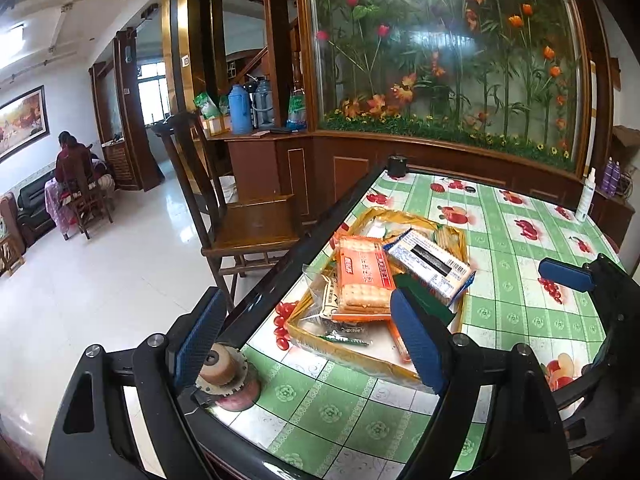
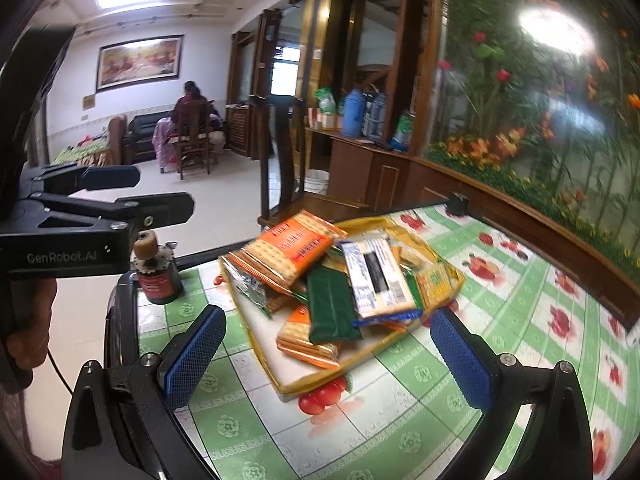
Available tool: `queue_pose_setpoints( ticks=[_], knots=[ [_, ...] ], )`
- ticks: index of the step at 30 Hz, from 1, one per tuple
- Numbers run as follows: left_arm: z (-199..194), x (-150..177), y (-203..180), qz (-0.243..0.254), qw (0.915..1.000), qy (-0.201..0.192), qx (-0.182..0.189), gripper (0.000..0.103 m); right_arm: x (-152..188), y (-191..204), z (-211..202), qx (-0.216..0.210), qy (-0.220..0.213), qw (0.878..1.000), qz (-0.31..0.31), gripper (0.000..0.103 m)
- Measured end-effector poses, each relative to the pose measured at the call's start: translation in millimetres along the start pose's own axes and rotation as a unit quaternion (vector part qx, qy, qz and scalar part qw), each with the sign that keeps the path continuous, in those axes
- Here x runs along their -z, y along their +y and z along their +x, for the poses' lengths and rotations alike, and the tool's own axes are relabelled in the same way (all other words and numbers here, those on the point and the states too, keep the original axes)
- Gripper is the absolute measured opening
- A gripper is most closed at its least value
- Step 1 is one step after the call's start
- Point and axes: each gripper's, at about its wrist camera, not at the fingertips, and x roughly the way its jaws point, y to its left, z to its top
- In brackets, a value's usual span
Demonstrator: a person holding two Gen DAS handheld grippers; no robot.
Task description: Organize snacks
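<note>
Judging by the snacks [image 2: 340, 280] already piled in the yellow tray [image 2: 304, 384] on the tabletop [image 2: 420, 420], gathering seems finished; both the left claw [image 1: 308, 340] and right claw [image 2: 328, 356] are held released, empty; tidier stacking may be needed.

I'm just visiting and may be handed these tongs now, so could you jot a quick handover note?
Left tongs: open, empty, near the table's corner.
Right tongs: open, empty, facing the tray.
Snacks: orange cracker pack, white-and-blue pack and dark green pack lie piled in the yellow tray on the checked tablecloth.
Done: snacks gathered in the tray.
Left: perhaps straightening the pile.
</note>
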Motion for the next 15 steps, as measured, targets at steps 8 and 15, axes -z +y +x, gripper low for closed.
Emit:
queue_pose_setpoints(
  ticks=[8, 15],
  knots=[
    [-6.9, -0.4, 9.5, -0.018, 0.9998, -0.001, 0.008, 0.103, -9.2, 12.3, -6.4, -0.004, -0.013, 1.0, -0.024, 0.103],
    [-6.7, -1.4, 8.8, -0.013, 0.9999, -0.001, 0.005, 0.103, -7.7, 13.1, -5.2, -0.005, -0.01, 1.0, -0.025, 0.103]
  ],
)
